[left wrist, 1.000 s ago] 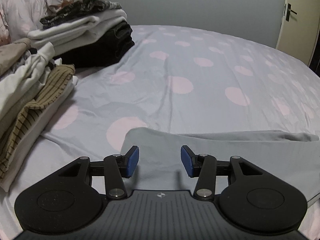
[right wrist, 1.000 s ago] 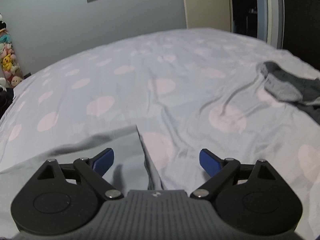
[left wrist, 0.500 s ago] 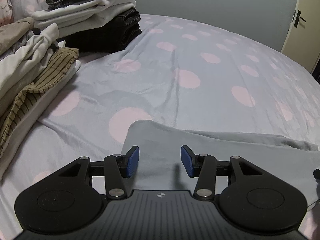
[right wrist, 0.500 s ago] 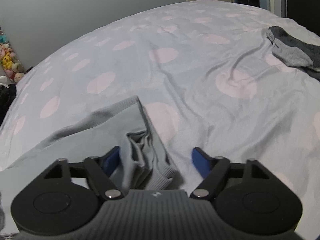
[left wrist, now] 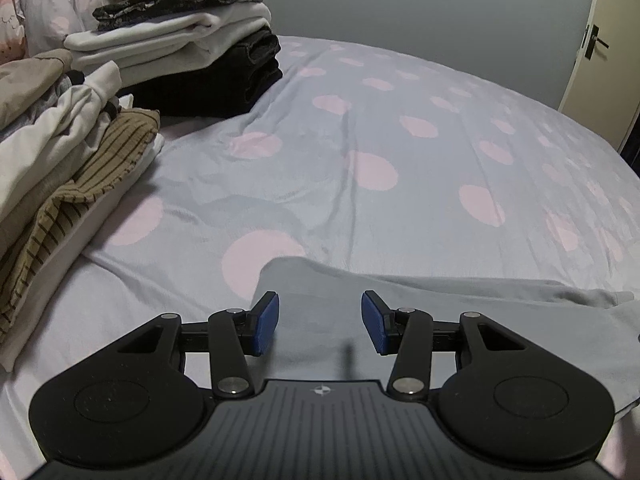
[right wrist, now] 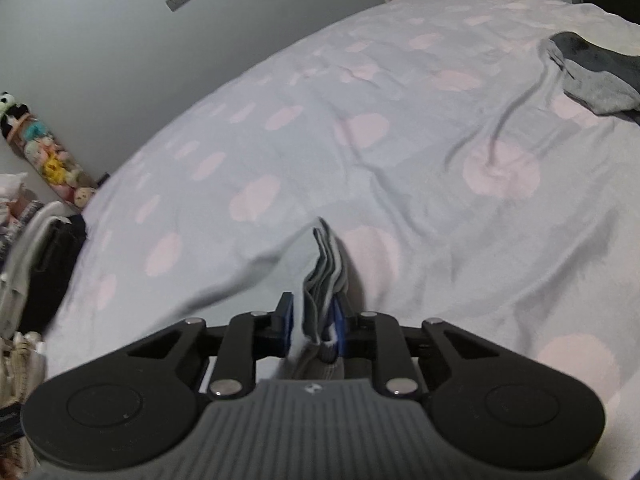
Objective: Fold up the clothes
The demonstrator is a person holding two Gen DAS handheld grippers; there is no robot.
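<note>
A pale grey garment (left wrist: 440, 304) lies flat on the spotted bed sheet, running from under my left gripper off to the right. My left gripper (left wrist: 319, 322) hovers open over its left end, blue pads apart with only cloth beneath them. In the right wrist view my right gripper (right wrist: 312, 326) is shut on a bunched edge of the same grey garment (right wrist: 324, 272), whose folds stick up between the blue pads. The rest of the cloth trails left and down from that grip.
Stacks of folded clothes (left wrist: 180, 60) and a striped brown pile (left wrist: 80, 184) sit along the left of the bed. A dark grey garment (right wrist: 592, 72) lies crumpled at the far right. A row of plush toys (right wrist: 48, 156) leans on the wall. The sheet (left wrist: 400, 152) between is bare.
My right gripper closed from wide open onto the garment's edge and lifted it, bunching the cloth. The left gripper stayed open and shifted slightly over the left end.
</note>
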